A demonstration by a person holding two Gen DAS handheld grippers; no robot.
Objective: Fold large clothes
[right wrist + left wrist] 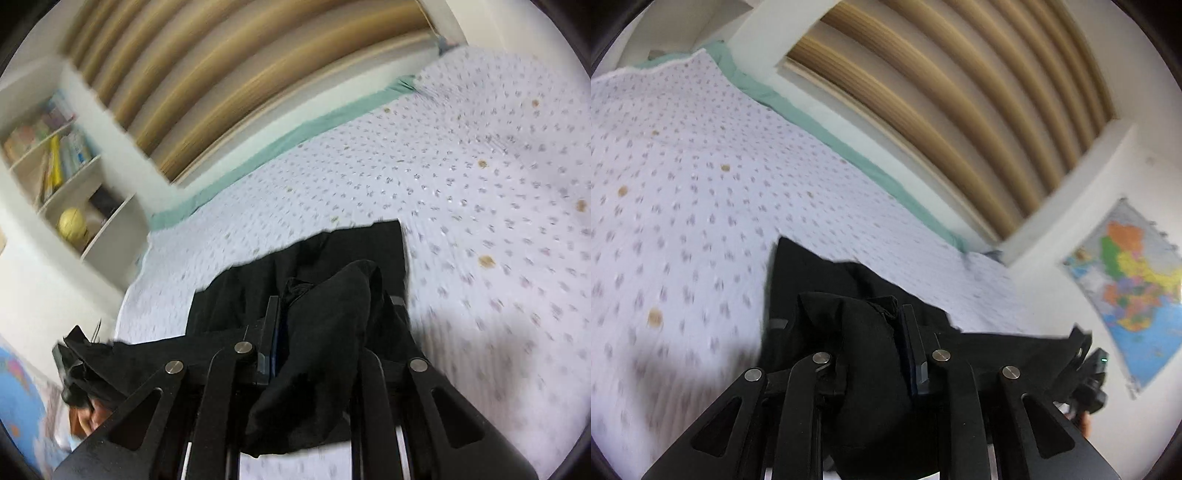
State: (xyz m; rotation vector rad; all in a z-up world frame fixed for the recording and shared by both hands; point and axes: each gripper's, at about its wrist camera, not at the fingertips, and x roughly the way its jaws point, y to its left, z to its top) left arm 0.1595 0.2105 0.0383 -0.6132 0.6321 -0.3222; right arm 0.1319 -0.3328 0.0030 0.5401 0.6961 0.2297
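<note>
Black garment (857, 332), black claw (871, 354) and black claw (317, 332), white bedspread (683, 184) with small grey sprigs and tan spots, mint-green sheet edge (812, 122), tan-and-cream striped slats (960, 110), multicoloured map (1134, 280), white shelf (74, 177), yellow ball (72, 223)

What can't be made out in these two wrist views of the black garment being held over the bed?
- Left gripper fingertips: buried in bunched black garment, left view.
- Right gripper far finger: covered by cloth, right view.
- Garment type: folds and the bottom edge cut it off.
- Bedspread print: motion-blurred.
- Book titles on the shelf: too small, blurred.
</note>
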